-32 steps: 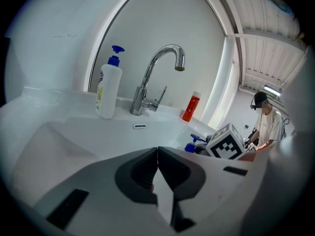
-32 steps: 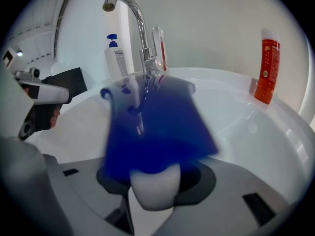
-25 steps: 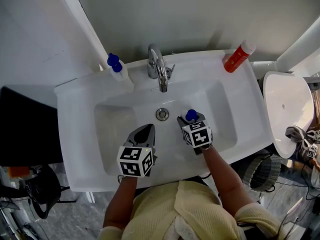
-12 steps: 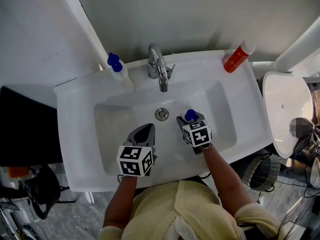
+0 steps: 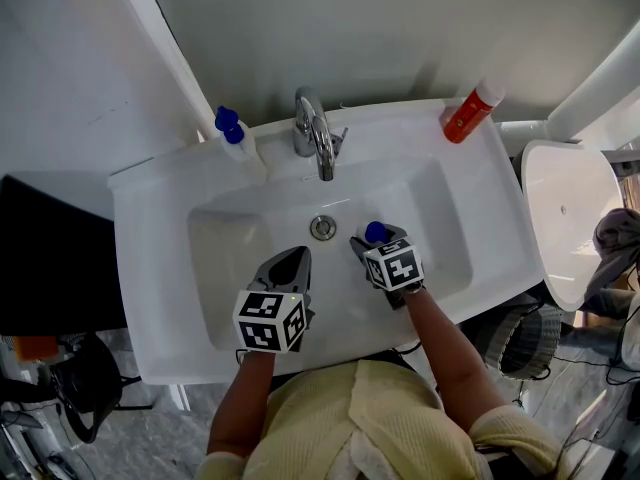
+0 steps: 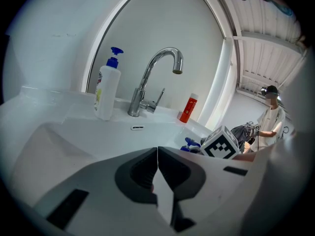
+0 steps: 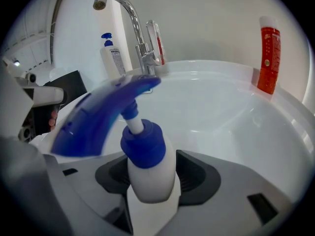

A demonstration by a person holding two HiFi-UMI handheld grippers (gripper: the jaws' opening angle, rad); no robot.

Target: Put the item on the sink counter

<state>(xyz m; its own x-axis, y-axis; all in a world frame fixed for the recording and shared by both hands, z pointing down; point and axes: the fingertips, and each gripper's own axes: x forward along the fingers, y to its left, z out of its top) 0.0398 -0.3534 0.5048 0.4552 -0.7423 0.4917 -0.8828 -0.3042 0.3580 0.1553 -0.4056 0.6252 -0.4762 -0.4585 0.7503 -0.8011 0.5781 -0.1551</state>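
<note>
A white pump bottle (image 7: 149, 176) with a blue pump head (image 5: 375, 231) stands upright in the sink basin (image 5: 440, 228), right of the drain (image 5: 322, 228). My right gripper (image 5: 377, 240) has it between its jaws. The jaws are opening, and the pads (image 7: 197, 178) sit right beside the bottle's sides without clearly pressing. My left gripper (image 5: 289, 264) hovers over the front of the basin, left of the right one. Its jaws (image 6: 157, 156) are shut with nothing between them.
A chrome faucet (image 5: 318, 138) rises at the back of the white sink counter (image 5: 150, 268). Another white bottle with a blue pump (image 5: 238, 140) stands at its back left, a red bottle (image 5: 470, 113) at its back right. A white toilet (image 5: 570, 218) is to the right.
The right gripper and the pump bottle have shifted very slightly left in the basin. The left gripper has stayed still.
</note>
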